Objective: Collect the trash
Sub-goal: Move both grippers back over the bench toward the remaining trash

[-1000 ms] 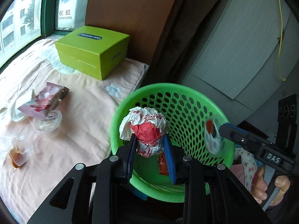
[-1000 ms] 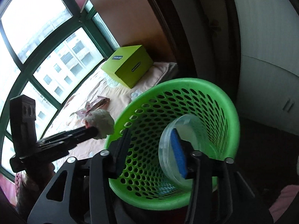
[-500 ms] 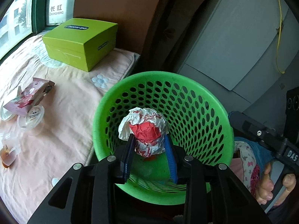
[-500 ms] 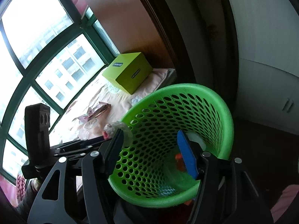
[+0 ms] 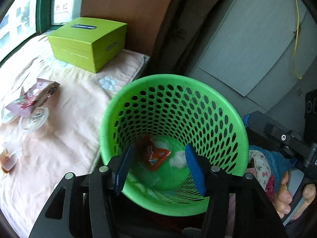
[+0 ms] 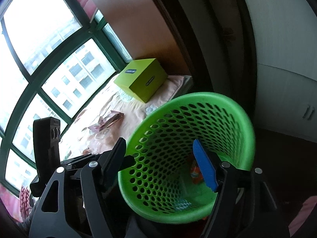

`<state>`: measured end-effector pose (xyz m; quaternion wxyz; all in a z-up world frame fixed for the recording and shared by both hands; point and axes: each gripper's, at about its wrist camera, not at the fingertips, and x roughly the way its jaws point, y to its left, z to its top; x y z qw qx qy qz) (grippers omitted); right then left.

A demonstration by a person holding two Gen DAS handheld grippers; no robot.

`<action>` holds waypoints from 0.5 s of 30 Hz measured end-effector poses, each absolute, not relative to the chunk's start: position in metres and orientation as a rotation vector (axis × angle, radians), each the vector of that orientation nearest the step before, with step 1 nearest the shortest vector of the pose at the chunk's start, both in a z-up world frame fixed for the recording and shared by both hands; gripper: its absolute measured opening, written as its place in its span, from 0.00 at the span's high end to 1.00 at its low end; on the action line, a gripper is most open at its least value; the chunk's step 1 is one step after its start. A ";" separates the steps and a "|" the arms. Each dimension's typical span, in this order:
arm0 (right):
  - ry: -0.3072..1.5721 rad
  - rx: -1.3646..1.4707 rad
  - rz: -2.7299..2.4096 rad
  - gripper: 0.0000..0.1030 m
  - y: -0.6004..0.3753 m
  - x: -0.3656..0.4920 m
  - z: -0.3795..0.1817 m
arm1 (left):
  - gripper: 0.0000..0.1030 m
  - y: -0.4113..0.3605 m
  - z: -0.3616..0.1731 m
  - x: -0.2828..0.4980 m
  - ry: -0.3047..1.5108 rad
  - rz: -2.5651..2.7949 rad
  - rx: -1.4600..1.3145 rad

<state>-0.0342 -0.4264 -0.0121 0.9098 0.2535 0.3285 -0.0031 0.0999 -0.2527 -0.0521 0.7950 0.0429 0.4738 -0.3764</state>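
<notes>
From the left wrist view, the left gripper (image 5: 158,164) hangs over the mouth of the green basket (image 5: 227,107). Its jaws have just been opening and now stand well apart with nothing between them. At the basket's bottom lie an orange wrapper (image 5: 156,155), a white crumpled paper (image 5: 177,159) and some clear plastic. More trash waits on the pink bedspread (image 5: 75,119) near its left edge: a pink packet (image 5: 31,99) lying over clear plastic cups (image 5: 33,119), and a cup with brown residue (image 5: 7,158) nearer the camera. A lime-green box (image 5: 89,41) sits at the bedspread's far corner by the window.

From the right wrist view, the right gripper (image 6: 162,160) also has jaws that have just been opening, wide and empty. One finger is outside the basket's wall, the blue-padded one inside, so the rim (image 6: 126,138) sits between them.

The risks are plain enough. A careless pull-away could catch that rim and tip the light basket, spilling what is in it. The cups look thin and slippery, so a hard squeeze might crush one or squirt it out. The residue cup could drip on the bedspread if tilted. The box seems not to be trash at all.
</notes>
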 end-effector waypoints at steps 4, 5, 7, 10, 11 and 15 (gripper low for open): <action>0.683 0.503 0.023 0.30 -0.413 -0.026 -0.011 | 0.44 -0.235 -0.048 0.103 1.002 -0.753 0.080; 0.684 0.501 0.033 0.30 -0.408 -0.024 -0.011 | 0.44 -0.229 -0.048 0.104 0.999 -0.735 0.076; 0.687 0.496 0.052 0.30 -0.401 -0.018 -0.010 | 0.44 -0.215 -0.046 0.107 0.989 -0.690 0.071; 0.689 0.485 0.081 0.29 -0.389 -0.011 -0.009 | 0.44 -0.192 -0.045 0.113 0.973 -0.621 0.064; 0.689 0.480 0.087 0.29 -0.385 -0.010 -0.008 | 0.44 -0.185 -0.045 0.115 0.970 -0.601 0.058; 0.699 0.468 0.122 0.28 -0.370 0.001 -0.007 | 0.44 -0.151 -0.047 0.129 0.961 -0.495 0.031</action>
